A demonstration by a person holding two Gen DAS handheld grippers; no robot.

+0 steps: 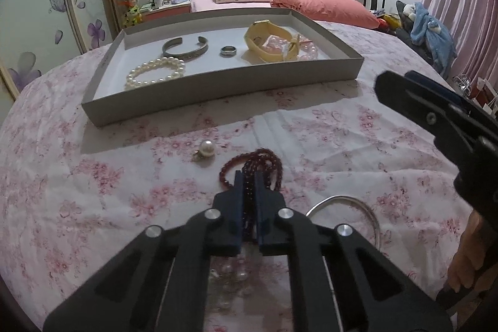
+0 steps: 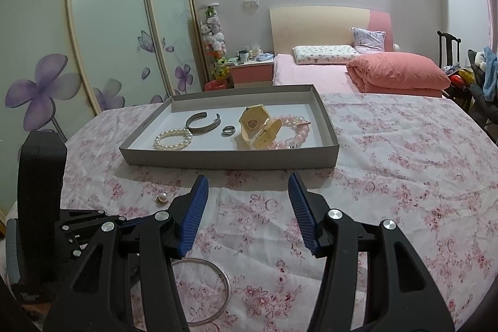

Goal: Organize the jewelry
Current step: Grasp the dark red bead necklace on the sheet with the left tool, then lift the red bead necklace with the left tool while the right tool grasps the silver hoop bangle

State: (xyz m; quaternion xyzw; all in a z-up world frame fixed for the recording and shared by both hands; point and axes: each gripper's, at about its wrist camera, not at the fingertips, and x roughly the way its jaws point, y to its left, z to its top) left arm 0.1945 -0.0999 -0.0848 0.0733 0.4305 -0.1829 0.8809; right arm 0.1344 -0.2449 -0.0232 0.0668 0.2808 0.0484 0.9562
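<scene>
Just short of the tray's (image 1: 218,89) near wall, on the floral cloth (image 1: 93,176), left gripper (image 1: 249,176) is clamped on the dark red bead bracelet (image 1: 258,161). Beads sit between the pads and a loop spills out ahead of the tips. Bracelet looks to be lying on the cloth, not lifted yet.

Right gripper (image 2: 249,185) hovers half open, nothing between the jaws, aimed at the tray's near wall. My read: it's parked out of the way while the left does the pick.

Already inside the tray: white pearl bracelet (image 1: 155,72) at the near left corner, silver cuff (image 1: 183,47) behind it, ring (image 1: 228,51) mid-tray, yellow watch (image 1: 270,42) and pink bead bracelet (image 2: 294,129) toward the right end. Pieces are spread apart, probably so each stays separately graspable.

Still outside, on the near side of the tray: pearl earring (image 1: 205,150), just left of the red bracelet, and a thin silver bangle (image 2: 205,288) nearest the grippers. Some pale beads show under the left gripper body; can't tell what they belong to.

Judgement: step in hand is the pick of the red bracelet, task past halfway. The grip takes only some strands, so the loose loop may swing or snag on the tray wall when lifted over. Free floor sits at the tray's middle front.
</scene>
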